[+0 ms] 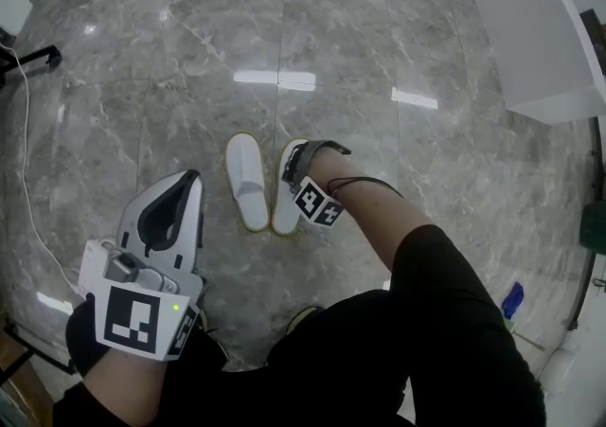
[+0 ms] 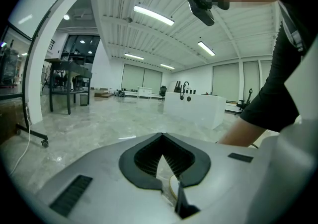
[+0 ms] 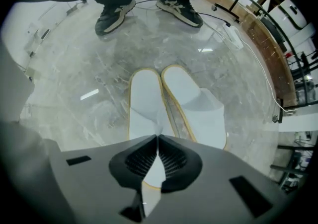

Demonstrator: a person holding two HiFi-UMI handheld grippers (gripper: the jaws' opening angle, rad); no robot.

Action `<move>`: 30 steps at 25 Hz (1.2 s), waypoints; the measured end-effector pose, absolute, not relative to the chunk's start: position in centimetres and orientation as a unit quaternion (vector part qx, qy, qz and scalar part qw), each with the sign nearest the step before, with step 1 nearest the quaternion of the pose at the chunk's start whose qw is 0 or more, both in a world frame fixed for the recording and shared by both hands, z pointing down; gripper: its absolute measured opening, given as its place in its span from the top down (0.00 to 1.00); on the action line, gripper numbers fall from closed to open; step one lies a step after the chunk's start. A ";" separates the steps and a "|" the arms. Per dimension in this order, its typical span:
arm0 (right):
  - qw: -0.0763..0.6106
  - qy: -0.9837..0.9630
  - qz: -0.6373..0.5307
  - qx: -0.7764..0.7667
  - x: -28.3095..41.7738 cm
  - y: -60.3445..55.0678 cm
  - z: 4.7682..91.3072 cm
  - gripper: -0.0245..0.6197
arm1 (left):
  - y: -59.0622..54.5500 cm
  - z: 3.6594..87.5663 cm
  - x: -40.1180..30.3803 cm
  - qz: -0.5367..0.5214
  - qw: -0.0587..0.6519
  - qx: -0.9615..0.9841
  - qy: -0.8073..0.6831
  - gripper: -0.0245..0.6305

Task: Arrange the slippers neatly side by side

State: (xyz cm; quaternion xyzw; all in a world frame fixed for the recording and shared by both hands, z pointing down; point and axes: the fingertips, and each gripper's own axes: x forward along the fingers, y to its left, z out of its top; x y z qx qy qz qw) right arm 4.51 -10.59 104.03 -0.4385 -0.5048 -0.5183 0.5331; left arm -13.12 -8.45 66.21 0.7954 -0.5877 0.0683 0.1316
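Two slippers lie just beside each other and nearly parallel at the middle of the head view. The left slipper [image 1: 244, 179] rests free on the marble floor [image 1: 142, 84]. The right slipper [image 1: 284, 215] has its far end under the right gripper [image 3: 158, 137], whose jaws are pinched together on what looks like that slipper's upper. The likeliest mishap is a release with sideways drag, or fabric snagging on the pads; either would skew this slipper or shove its neighbour out of line. The left gripper [image 2: 162, 135], clenched on nothing at the lower left, is well apart and steadies neither.
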 end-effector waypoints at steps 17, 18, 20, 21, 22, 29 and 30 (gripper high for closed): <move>0.491 -0.459 -0.573 -0.469 0.8 -12.2 105.6 0.95 | -6.7 66.1 -15.2 0.062 0.156 0.773 -0.612 0.96; 0.494 -0.458 -0.571 -0.469 0.9 -12.3 105.6 0.95 | -6.7 66.0 -15.2 0.061 0.156 0.774 -0.611 0.96; 0.501 -0.459 -0.565 -0.467 1.0 -12.3 105.6 0.94 | -6.8 65.8 -15.1 0.060 0.157 0.775 -0.609 0.96; 0.504 -0.461 -0.563 -0.465 1.1 -12.4 105.6 0.94 | -6.8 65.8 -15.1 0.060 0.158 0.776 -0.607 0.96; 0.506 -0.463 -0.562 -0.462 1.0 -12.5 105.5 0.94 | -6.8 65.7 -15.0 0.059 0.158 0.777 -0.606 0.96; 0.517 -0.481 -0.552 -0.443 1.2 -12.5 104.9 0.82 | -6.8 65.4 -14.4 0.053 0.153 0.785 -0.598 0.96; 0.521 -0.483 -0.552 -0.437 1.2 -12.7 104.7 0.81 | -6.9 65.3 -14.3 0.051 0.152 0.786 -0.596 0.96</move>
